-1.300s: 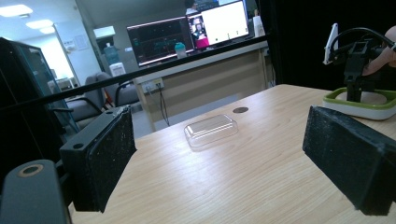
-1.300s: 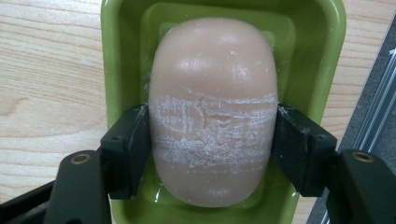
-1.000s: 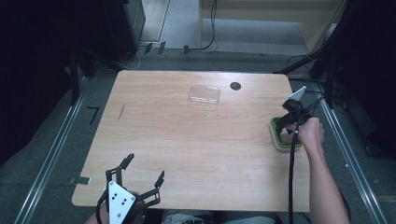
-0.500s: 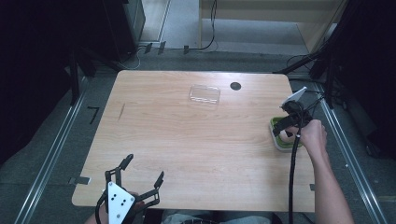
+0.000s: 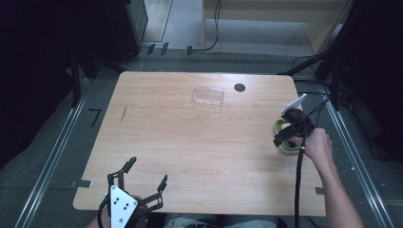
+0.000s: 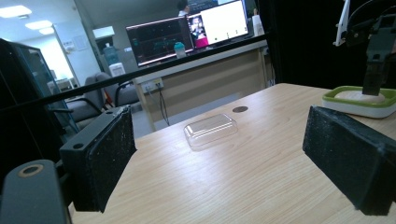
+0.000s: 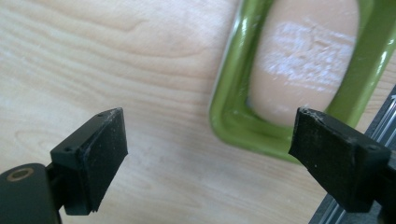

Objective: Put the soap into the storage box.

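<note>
The right hand-held gripper (image 5: 288, 137) hangs over the right edge of the bench (image 5: 199, 142). Its two black jaws are wide apart and hold nothing. It points down at a green dish (image 7: 243, 107) that sits on the wood right by the bench's edge. Inside the dish lies a pale, smooth lump (image 7: 303, 56) with a white patch on top. In the right gripper view, one jaw is above bare wood and the other is above the dish's near corner. A hand (image 5: 317, 145) holds this tool, and a black cable (image 5: 298, 185) runs back along the arm.

The left hand-held gripper (image 5: 142, 183) is at the near left edge of the bench. Its jaws are also spread wide and grip nothing.

A clear plastic lid (image 5: 208, 96) lies flat near the far side of the bench, well apart from both tools. A small dark round spot (image 5: 239, 87) is just beside it.
</note>
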Demonstrator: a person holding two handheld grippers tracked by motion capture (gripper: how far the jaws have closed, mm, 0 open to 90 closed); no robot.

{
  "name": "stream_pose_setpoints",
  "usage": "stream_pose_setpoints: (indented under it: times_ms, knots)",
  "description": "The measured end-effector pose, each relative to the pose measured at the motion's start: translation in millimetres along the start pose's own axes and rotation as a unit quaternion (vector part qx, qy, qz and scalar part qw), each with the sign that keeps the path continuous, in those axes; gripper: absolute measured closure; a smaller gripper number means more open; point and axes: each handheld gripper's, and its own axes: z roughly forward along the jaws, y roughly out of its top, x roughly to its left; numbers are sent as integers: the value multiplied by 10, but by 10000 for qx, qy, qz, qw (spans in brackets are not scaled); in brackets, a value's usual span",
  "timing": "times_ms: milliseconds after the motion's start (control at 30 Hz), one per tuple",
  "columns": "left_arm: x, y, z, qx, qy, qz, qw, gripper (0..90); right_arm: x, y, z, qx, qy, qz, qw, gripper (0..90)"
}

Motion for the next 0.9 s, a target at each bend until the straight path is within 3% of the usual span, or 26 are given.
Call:
stream_pose_setpoints:
  times_ms: [467,900]
  knots:
    - [-8,3,-1,12,-2,3,10000,99,380,-331,-58,-6,-145,-652,9978,109]
    - [-2,2,-3,3,-4,-3,10000,99,683,-632,68,174,-186,-1231,9921,109]
